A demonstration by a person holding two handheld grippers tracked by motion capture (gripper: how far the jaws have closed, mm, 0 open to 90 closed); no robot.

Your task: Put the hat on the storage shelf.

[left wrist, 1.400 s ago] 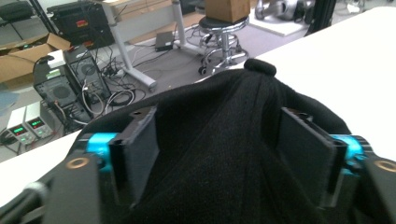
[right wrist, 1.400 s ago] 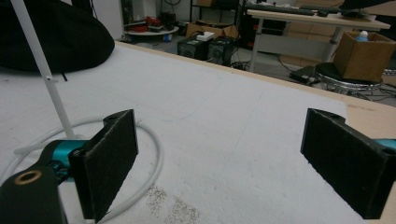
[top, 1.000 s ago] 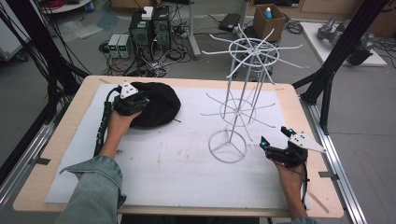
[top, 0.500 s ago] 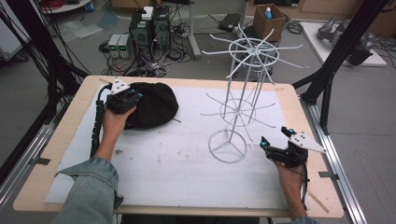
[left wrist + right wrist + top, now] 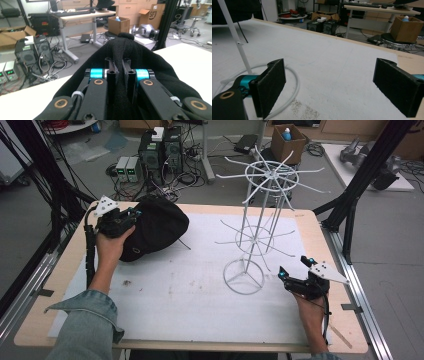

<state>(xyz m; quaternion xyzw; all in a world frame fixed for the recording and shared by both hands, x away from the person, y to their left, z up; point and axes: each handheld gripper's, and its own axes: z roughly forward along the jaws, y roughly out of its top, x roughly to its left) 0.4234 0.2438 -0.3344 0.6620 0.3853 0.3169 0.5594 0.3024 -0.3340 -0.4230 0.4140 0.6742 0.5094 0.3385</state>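
Observation:
A black cap (image 5: 157, 227) sits at the far left of the table, one edge raised. My left gripper (image 5: 131, 215) is shut on that edge, and in the left gripper view the black fabric (image 5: 152, 60) is pinched between the closed jaws of the gripper (image 5: 119, 65). A tall white wire rack (image 5: 260, 220) with radiating arms stands right of centre on a ring base (image 5: 244, 276). My right gripper (image 5: 294, 267) rests open just right of that base. Its pads (image 5: 270, 87) have nothing between them, and the ring base (image 5: 294, 77) lies beside the left pad.
A white mat (image 5: 190, 305) covers most of the wooden table (image 5: 60, 270). Black frame struts (image 5: 360, 180) rise at both far corners. Computers, cables and a cardboard box (image 5: 289, 142) sit on the floor beyond the far edge.
My left gripper has moved left and toward the far edge, pulling the cap's edge with it. The right gripper has stayed still.

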